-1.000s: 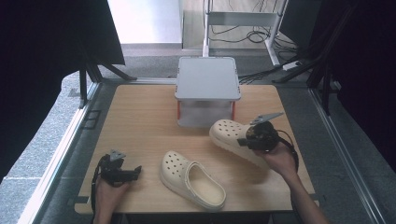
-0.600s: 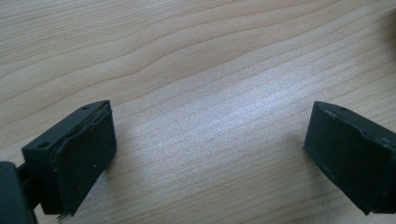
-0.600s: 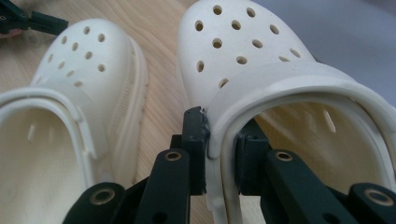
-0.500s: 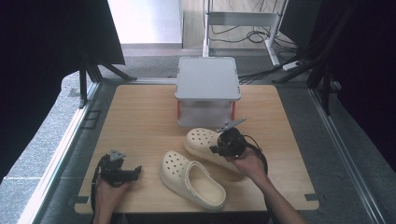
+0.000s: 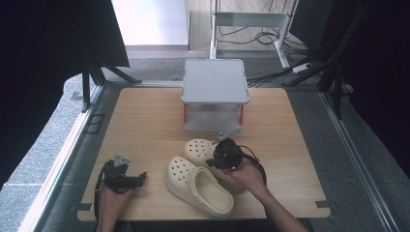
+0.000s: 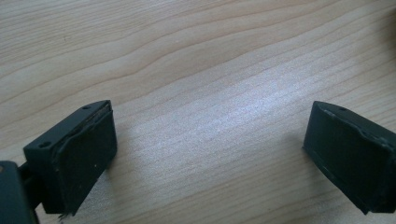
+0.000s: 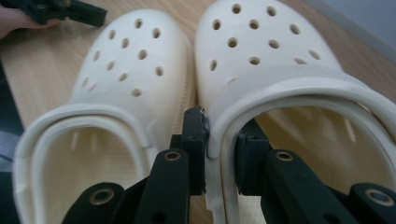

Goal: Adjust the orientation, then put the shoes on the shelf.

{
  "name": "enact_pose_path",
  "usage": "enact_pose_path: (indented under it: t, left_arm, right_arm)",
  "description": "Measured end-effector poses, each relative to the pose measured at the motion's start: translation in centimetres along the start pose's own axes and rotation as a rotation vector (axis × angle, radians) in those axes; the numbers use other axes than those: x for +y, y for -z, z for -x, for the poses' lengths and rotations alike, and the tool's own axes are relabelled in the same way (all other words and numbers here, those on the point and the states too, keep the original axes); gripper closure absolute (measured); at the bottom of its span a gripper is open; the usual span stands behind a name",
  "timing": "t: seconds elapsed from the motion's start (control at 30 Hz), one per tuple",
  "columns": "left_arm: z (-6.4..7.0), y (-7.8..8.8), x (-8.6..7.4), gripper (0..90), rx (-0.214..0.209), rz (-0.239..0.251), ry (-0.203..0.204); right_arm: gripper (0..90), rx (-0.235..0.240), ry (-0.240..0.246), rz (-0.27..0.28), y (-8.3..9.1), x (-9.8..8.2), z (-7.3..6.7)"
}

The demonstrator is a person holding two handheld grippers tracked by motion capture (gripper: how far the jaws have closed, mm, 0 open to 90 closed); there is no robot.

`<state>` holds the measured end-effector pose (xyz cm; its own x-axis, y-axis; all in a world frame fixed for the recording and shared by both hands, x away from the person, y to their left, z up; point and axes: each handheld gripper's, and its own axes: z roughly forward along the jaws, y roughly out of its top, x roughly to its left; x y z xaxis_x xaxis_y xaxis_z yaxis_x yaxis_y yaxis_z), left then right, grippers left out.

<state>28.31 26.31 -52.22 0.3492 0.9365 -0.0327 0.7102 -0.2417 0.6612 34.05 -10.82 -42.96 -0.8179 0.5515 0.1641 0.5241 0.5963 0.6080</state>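
Pairing two cream perforated foam clogs on the pale wooden table (image 5: 145,121).
Right gripper (image 7: 219,154) clamps the held clog's (image 7: 280,84) side wall, set beside its mate (image 7: 126,79); letting go remains. Left gripper (image 6: 205,154) rests spread, empty.

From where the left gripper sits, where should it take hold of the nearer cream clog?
Grip the near clog by its side wall at the foot opening, one jaw inside and one outside, coming in from its heel end. That thin, upright rim suits the jaws, as the right gripper shows on the other clog.
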Motion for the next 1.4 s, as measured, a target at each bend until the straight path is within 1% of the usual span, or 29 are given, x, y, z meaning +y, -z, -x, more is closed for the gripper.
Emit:
enact_pose_path:
  t: [0.17,0.2,0.27,0.33,0.37,0.4,0.43,0.5,0.53,0.73,0.87,0.93,1.03,1.1,1.2,1.37,1.4]
  left_arm:
    - [0.0,0.0,0.0,2.5,0.000,0.000,0.001]
    - [0.0,0.0,0.0,2.5,0.000,0.001,0.001]
    - [0.0,0.0,0.0,2.5,0.000,0.003,0.004]
    - [0.0,0.0,0.0,2.7,0.000,0.004,0.002]
    - [0.0,0.0,0.0,2.7,-0.001,0.004,0.003]
    - [0.0,0.0,0.0,2.7,0.000,0.004,0.002]
    - [0.0,0.0,0.0,2.7,0.000,0.004,0.003]
    - [0.0,0.0,0.0,2.8,0.000,0.004,0.001]
    - [0.0,0.0,0.0,2.8,0.000,0.002,-0.001]
    - [0.0,0.0,0.0,2.8,-0.001,0.001,0.000]
    - [0.0,0.0,0.0,2.8,0.000,0.000,-0.001]
    - [0.0,0.0,0.0,2.8,-0.001,-0.002,-0.003]
    - [0.0,0.0,0.0,2.8,-0.001,0.000,-0.001]
    - [0.0,0.0,0.0,2.8,0.000,0.001,-0.002]
    - [0.0,0.0,0.0,2.8,0.000,0.003,0.000]
    - [0.0,0.0,0.0,2.8,0.000,0.003,0.000]
    - [0.0,0.0,0.0,2.8,0.000,0.003,0.000]
  right_arm:
    - [75.3,0.042,-0.019,-0.018,-0.4,-0.2,-0.3]
    - [74.6,0.039,-0.019,-0.024,-0.5,-0.2,-0.3]
    - [72.6,0.048,-0.030,-0.026,-0.7,-0.4,0.0]
    - [70.5,0.079,-0.045,-0.012,-0.8,-0.5,0.4]
    - [65.6,0.080,-0.031,0.001,-0.4,-0.5,0.6]
    - [65.6,0.080,-0.031,0.001,-0.4,-0.5,0.6]
    - [63.0,0.070,-0.021,0.009,-0.2,-0.5,0.6]
    - [55.4,0.063,-0.001,0.015,0.5,-0.5,0.6]
    - [51.6,0.066,0.003,0.018,0.9,-0.5,0.6]
    - [43.3,0.074,0.045,0.044,2.6,-1.2,0.3]
    - [36.9,0.080,0.071,0.054,3.1,-1.7,0.0]
    - [33.6,0.078,0.074,0.048,3.1,-2.0,-0.2]
    - [30.3,0.076,0.091,0.051,3.0,-2.4,-0.6]
    - [29.4,0.068,0.111,0.039,2.6,-2.5,-0.7]
    - [30.2,0.079,0.125,0.026,1.9,-2.6,-0.9]
    - [30.5,0.052,0.159,-0.008,0.4,-2.7,-1.6]
    - [31.3,0.045,0.166,-0.018,-0.3,-2.6,-1.7]
